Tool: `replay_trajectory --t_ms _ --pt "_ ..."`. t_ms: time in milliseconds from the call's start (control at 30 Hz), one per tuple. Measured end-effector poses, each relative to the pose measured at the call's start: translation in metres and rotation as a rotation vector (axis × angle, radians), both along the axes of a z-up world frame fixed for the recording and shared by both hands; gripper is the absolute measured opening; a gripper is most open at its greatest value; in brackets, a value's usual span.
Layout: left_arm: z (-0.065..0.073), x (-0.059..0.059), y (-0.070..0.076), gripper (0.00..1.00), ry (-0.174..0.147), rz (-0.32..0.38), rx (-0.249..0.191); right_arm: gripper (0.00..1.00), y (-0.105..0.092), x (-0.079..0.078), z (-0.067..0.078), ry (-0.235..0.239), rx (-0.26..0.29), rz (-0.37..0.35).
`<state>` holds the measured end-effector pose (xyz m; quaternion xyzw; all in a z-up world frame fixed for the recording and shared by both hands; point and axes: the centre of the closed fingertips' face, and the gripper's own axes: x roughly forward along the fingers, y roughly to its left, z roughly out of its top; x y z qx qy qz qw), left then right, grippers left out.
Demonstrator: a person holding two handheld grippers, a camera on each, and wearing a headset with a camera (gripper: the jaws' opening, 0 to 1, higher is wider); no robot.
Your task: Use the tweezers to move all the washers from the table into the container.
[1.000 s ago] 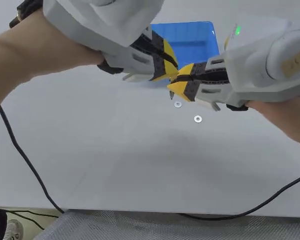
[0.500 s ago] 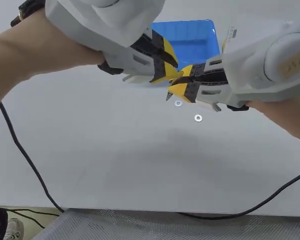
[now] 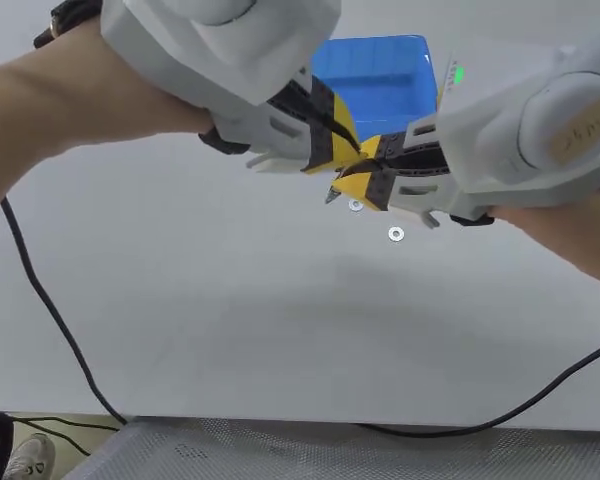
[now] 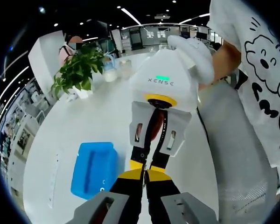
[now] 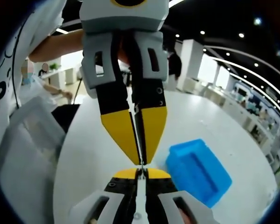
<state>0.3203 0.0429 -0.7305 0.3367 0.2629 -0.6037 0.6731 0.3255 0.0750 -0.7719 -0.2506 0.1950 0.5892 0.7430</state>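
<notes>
Mid-step: lining up the tweezers [image 3: 329, 196] on the nearer washer [image 3: 356, 206].

- Right tongs [image 3: 348, 183] pinched down to a slit on a thin metal strip, the tweezers, seen between its jaws in the right gripper view.
- Left tongs [image 3: 353, 147] nose to nose with it, likewise closed to a slit, apparently pinching the same strip further along.
- Tweezer point poking out below the yellow tips, low over the desk [image 3: 230, 300], just beside the nearer washer and not yet on it.
- Second washer [image 3: 396, 234] near, toward the right hand.
- Blue container [image 3: 380, 75] beyond the tongs, near; no washer made out inside.

To do it well:
- Shift the point the short way across to the washer's rim.
- Move both tongs as one to avoid twisting the strip.
- Come down shallow, catch one edge or the hole, and lift straight up before swinging to the container.
- Press lightly: probably a flat washer prone to skidding on the smooth desk.

Hard to read:
- Tweezer arms mostly hidden behind the yellow tips; points apart or squeezed, cannot tell.
- Container's near edge covered by the left tongs in the head view.
- Washers too small for detail.
- Small ring low between the jaws in the right gripper view: washer or part of the tweezers, unclear.
- Cable [image 3: 40, 300] trailing off the desk's front edge, end cut off.
</notes>
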Motion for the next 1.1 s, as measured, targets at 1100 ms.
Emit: replay_trajectory --t_ms 1100 --pt "-0.006 0.010 -0.001 0.00 -0.038 0.013 0.004 0.03 -0.012 0.013 -0.006 0.021 0.003 -0.051"
